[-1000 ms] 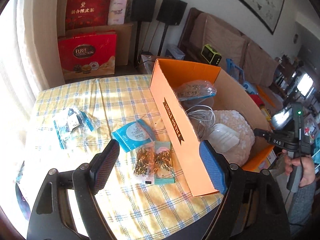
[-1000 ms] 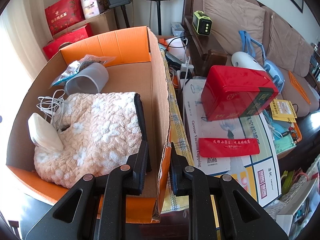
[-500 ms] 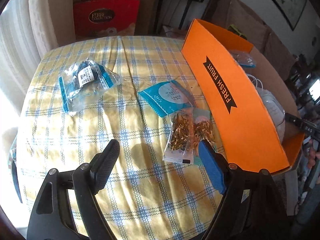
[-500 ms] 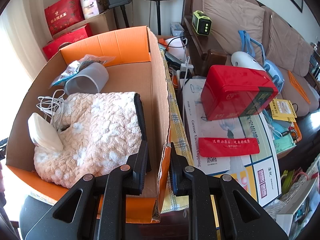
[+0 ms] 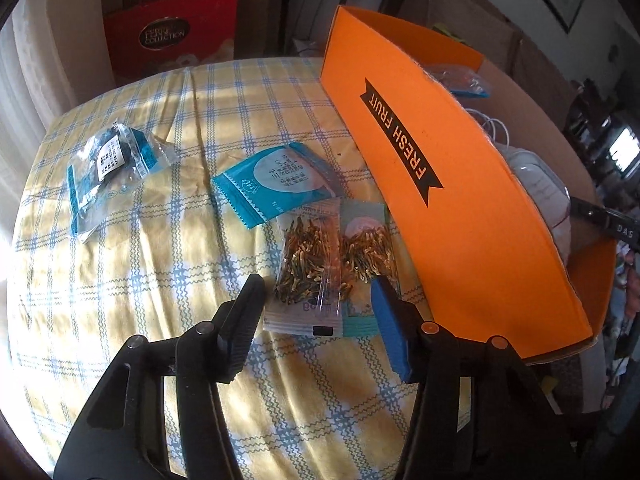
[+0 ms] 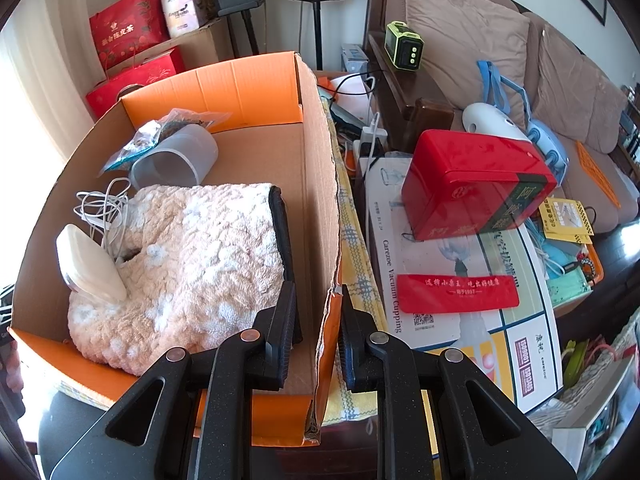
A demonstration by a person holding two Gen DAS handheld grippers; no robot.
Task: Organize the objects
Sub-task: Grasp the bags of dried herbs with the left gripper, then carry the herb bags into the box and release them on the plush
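Hovering spread apart over the checked desk, the left hand-held gripper brackets two clear packets of gold pieces just ahead of its fingertips. The right hand-held gripper is clenched on the orange cardboard box's side wall.

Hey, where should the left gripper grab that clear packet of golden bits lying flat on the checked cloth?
Probably by the clear packet's near short edge, coming down from above with the left gripper. It lies flat, partly overlapping the teal-backed packet, so a steep pinch on that free sealed end should lift it alone.
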